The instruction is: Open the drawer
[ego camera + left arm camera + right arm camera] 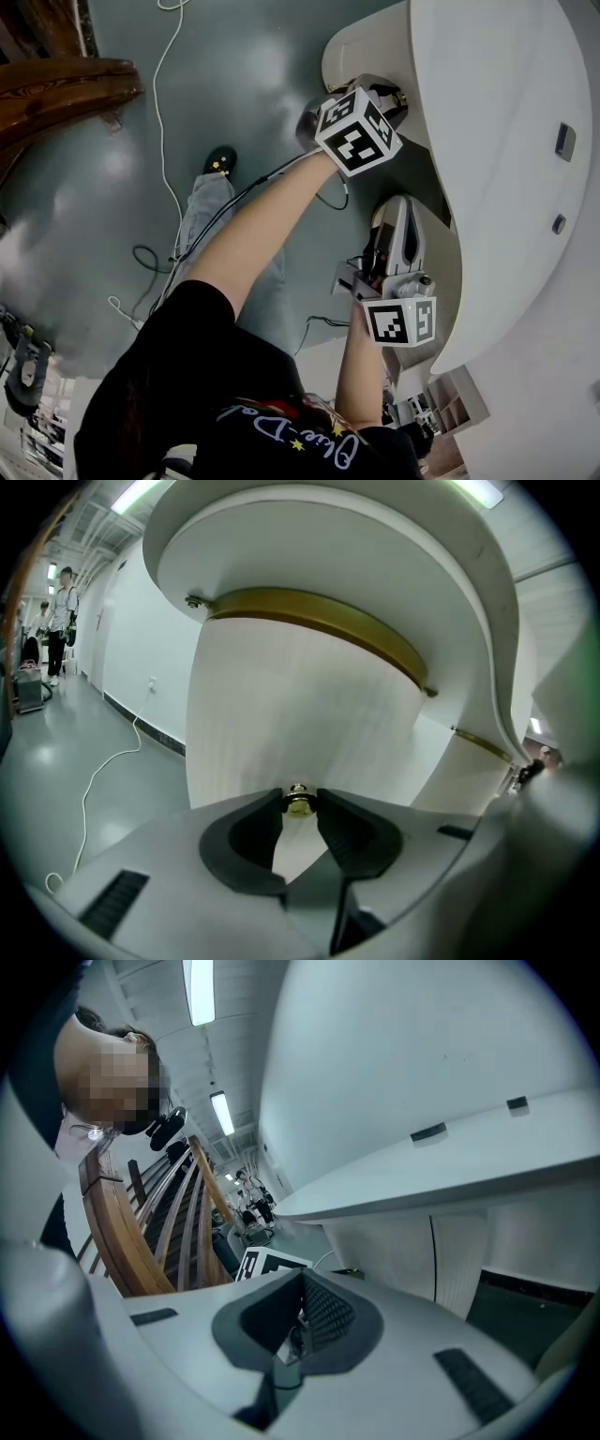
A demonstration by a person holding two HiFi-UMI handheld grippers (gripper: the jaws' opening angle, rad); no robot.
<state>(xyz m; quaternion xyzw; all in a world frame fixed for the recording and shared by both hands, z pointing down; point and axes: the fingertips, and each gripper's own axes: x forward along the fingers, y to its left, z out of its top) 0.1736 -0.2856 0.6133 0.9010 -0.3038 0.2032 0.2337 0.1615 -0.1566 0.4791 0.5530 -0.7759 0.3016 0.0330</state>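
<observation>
Left gripper (300, 797) clamps the drawer (309, 714) by its brass knob (299, 804), ready for pulling; right gripper (302, 1288), closed and empty, waits at its 5 o'clock.

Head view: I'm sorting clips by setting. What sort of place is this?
Probably an office lobby or reception hall: a curved white reception-style counter, a polished grey floor and a curved wooden railing all point that way.

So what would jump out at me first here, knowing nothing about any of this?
Probably the two black-and-white patterned cubes, one carried in each hand, beside the big curved white desk. Next, in the left gripper view, the left gripper pinches a tiny brass knob on the white drawer front.
</observation>
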